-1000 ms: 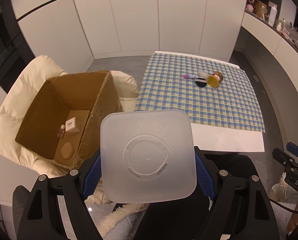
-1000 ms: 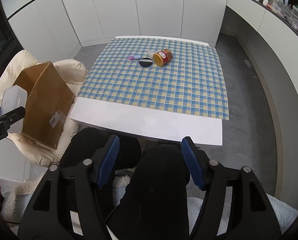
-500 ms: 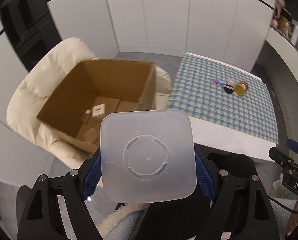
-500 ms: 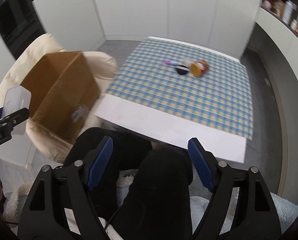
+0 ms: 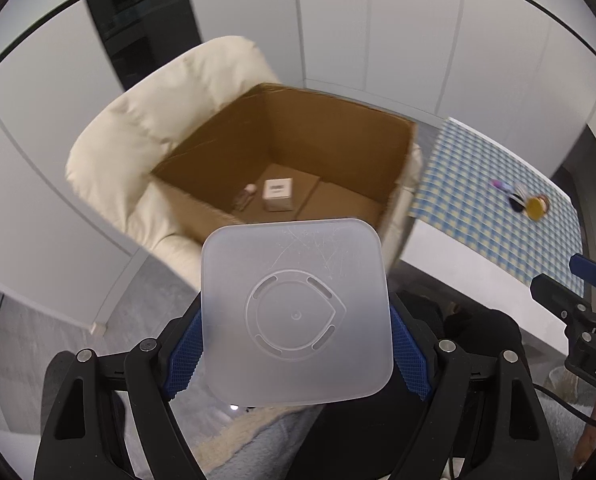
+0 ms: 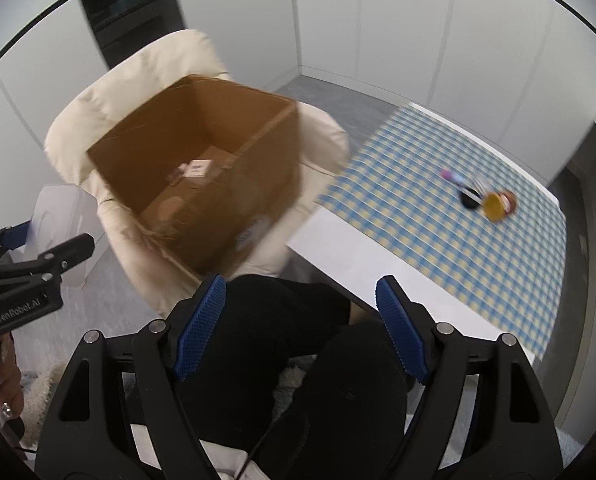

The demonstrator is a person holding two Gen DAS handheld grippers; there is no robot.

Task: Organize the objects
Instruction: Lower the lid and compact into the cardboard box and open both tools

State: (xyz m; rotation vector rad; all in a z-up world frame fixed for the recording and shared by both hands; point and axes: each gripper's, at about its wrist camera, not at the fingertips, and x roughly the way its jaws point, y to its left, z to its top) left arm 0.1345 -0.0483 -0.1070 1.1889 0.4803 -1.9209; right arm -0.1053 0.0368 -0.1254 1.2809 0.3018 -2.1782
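My left gripper (image 5: 296, 344) is shut on a frosted square plastic container (image 5: 296, 310), held in the air in front of an open cardboard box (image 5: 337, 144) on a cream armchair (image 5: 146, 120). The box holds a small white carton (image 5: 278, 194) and a small bottle (image 5: 245, 197). My right gripper (image 6: 299, 328) is open and empty above the person's dark lap. In the right wrist view the box (image 6: 234, 184) is ahead on the left, and the left gripper with the container (image 6: 60, 216) is at the far left. A yellow jar (image 6: 497, 205), a black disc (image 6: 467, 199) and a pink-capped tube (image 6: 451, 176) lie on the checked tablecloth (image 6: 457, 248).
White cabinet fronts (image 5: 377, 32) stand behind the chair and table. The white table edge (image 6: 337, 252) juts out beside the chair. A dark glass panel (image 5: 138, 20) is behind the chair. Grey carpet (image 5: 58, 320) lies below on the left.
Both grippers have swung left towards the box, which now sits nearer and more central in both views. The left gripper still holds the container; the right stays open.
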